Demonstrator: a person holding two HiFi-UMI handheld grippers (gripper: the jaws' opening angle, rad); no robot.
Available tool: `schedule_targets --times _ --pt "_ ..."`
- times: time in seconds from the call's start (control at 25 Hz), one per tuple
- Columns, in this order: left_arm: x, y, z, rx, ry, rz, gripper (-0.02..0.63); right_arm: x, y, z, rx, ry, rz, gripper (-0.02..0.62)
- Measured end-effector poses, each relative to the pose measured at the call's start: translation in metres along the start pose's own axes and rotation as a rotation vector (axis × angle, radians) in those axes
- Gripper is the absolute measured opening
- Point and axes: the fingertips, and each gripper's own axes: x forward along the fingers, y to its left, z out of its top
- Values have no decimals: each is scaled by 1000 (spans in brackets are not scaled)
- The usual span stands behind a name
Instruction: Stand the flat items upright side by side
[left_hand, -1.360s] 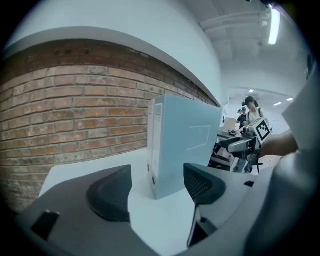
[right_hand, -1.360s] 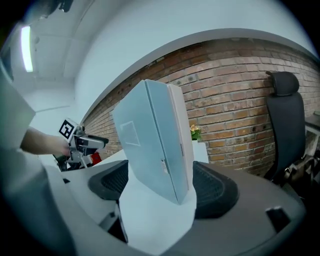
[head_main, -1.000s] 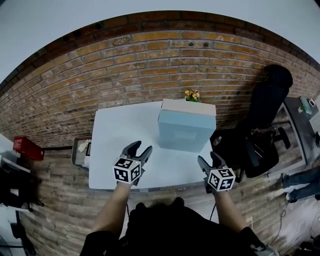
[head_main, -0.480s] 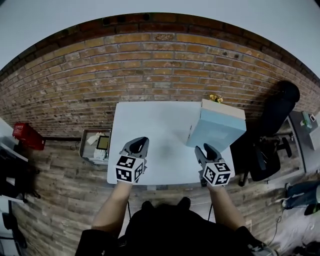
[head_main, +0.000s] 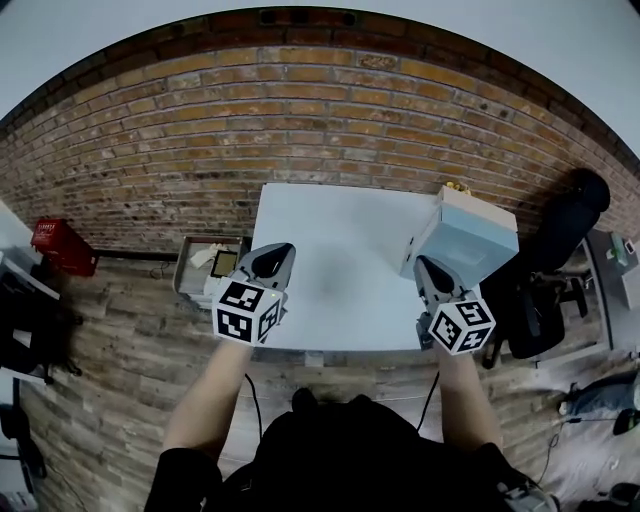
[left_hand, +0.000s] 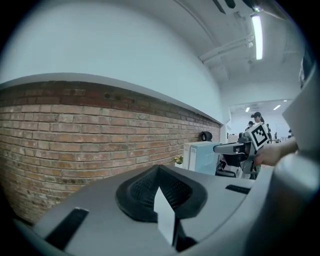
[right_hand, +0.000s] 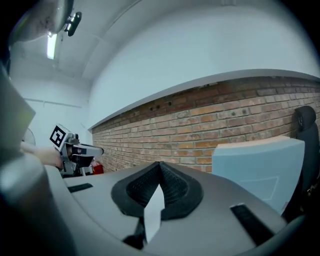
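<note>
Left gripper and right gripper have drifted wider, jaws just closed on nothing; reopen both before squarely approaching the blue box.

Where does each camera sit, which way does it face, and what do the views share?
Head view: on the person's head, looking steeply down at the white table; forearms, left gripper and right gripper show.
Left gripper view: on that gripper, facing the brick wall; its shut jaws, plus the right gripper.
Right gripper view: likewise; its shut jaws, plus the left gripper.
Shared: the blue box, in all three.
</note>
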Motion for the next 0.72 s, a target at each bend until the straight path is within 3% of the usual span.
schedule_targets --times 0.12,0.28,0.44,0.72 --pt "-5 7 23 -61 -55 10 17 2 -2 31 -42 -51 9 15" --pt "-4 -2 41 -52 -107 33 15 -7 0 55 -109 -91 14 15" --pt "12 -12 34 -72 -114 49 15 -24 -4 43 -183 -47 25 15" --pt "35 -28 23 -65 -79 65 15 -50 -40 10 -96 -6 -5 15"
